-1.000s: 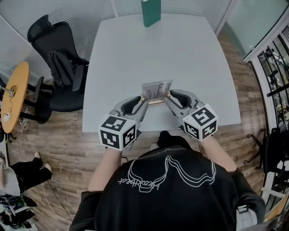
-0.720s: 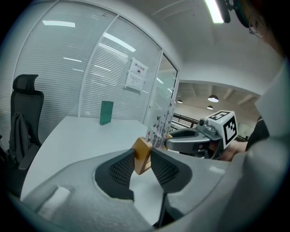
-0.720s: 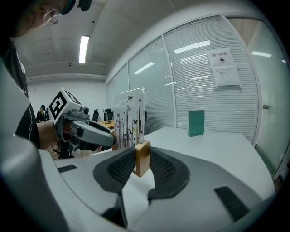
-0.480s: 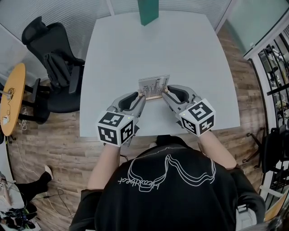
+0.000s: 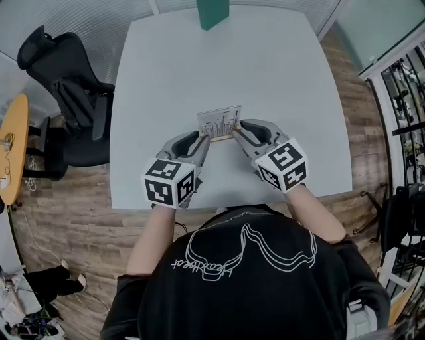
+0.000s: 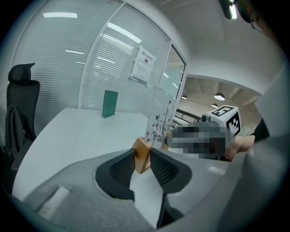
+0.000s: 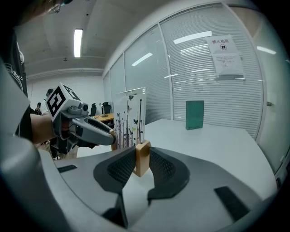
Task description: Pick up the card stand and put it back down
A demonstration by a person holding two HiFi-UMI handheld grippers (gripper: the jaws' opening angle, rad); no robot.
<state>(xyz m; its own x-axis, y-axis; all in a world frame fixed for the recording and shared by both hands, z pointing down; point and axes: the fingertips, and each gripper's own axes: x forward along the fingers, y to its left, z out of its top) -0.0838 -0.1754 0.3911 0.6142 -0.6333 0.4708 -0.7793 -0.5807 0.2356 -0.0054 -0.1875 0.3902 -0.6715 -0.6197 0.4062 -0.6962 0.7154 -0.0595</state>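
Wooden-based card stand (image 5: 220, 123) is clamped at its ends by left tool (image 5: 204, 138) and right tool (image 5: 236, 131).

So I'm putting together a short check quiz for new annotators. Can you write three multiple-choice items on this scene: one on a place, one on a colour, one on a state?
1. Where is the green box?
A. at the table's far edge
B. at its near edge
C. on the floor

2. What colour is the office chair?
A. white
B. black
C. red

3. How do the right gripper's jaws stand?
A. wide apart and empty
B. closed on nothing
C. closed on the card stand's wooden base

Answers:
1. A: the head view shows it at the edge opposite the person.
2. B: its back and seat are black.
3. C: the right gripper view shows both pads pressing on the end of the base.
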